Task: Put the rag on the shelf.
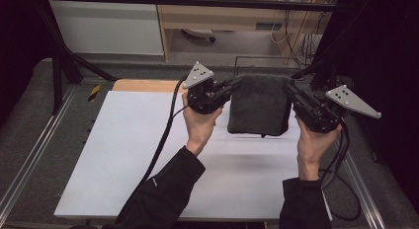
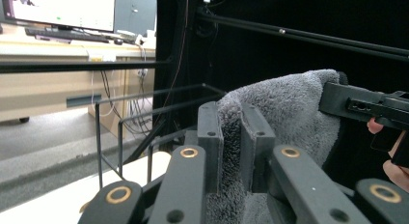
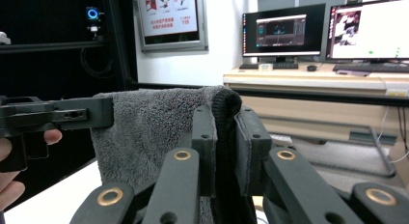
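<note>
I have one dark grey, thick-piled terry towel point(image 1: 258, 108) up off the white rectangular table top point(image 1: 123, 155), hanging folded between my two hands above the far half of the table and not touching it, as far as the high view lets me judge. My left gripper point(image 1: 232, 86) is clamped on the towel's upper left corner; in the left gripper view its two black jaws stand close together with a fold of grey pile pinched between them point(image 2: 231, 151). My right gripper point(image 1: 289, 87) is clamped the same way on the upper right corner, and the right gripper view shows the doubled edge of the cloth squeezed between its jaws point(image 3: 223, 151). I judge the towel to be light, soft and entirely limp: it sags into a squarish drape below the top edge, so it will follow wherever I carry the corners and will hold no shape of its own. The pile looks grippy rather than slick, so I don't expect it to slide out, and nothing about it is fragile. The corners are the right place to hold it, since a grip lower down would let the top flop over. Counting up: one towel, two grippers, one table, and beyond it one thin black wire rack point(image 2: 144, 122) standing at the far edge.
</note>
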A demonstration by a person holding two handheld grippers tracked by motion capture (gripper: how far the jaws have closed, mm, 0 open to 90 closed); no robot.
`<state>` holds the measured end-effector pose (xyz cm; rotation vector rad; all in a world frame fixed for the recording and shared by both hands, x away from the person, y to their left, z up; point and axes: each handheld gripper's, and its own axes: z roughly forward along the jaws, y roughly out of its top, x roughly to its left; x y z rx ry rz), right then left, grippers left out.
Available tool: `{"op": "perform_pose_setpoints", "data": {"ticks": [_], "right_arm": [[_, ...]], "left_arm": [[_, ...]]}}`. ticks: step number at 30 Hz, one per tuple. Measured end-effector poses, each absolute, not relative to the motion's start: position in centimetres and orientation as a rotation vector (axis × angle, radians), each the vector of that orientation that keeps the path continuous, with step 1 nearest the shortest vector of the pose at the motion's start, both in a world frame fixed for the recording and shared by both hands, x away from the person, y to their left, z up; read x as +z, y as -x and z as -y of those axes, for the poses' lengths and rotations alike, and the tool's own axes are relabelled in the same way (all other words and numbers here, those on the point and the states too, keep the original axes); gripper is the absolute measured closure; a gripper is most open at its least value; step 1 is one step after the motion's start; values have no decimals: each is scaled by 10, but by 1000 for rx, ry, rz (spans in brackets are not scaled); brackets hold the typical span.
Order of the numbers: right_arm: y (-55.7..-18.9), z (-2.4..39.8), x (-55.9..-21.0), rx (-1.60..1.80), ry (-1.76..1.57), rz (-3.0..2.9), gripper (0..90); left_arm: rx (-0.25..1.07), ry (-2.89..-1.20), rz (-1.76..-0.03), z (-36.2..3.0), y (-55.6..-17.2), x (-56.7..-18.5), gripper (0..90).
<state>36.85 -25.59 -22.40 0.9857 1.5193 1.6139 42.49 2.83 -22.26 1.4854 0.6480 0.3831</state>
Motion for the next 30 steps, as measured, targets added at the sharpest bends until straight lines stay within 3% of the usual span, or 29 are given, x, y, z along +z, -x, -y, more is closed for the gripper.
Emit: {"op": "perform_pose_setpoints", "data": {"ticks": [30], "right_arm": [[-396, 270, -162, 1627, -954, -1379, 810]], "left_arm": [[422, -1385, -591, -4, -453, -164, 803]]}}
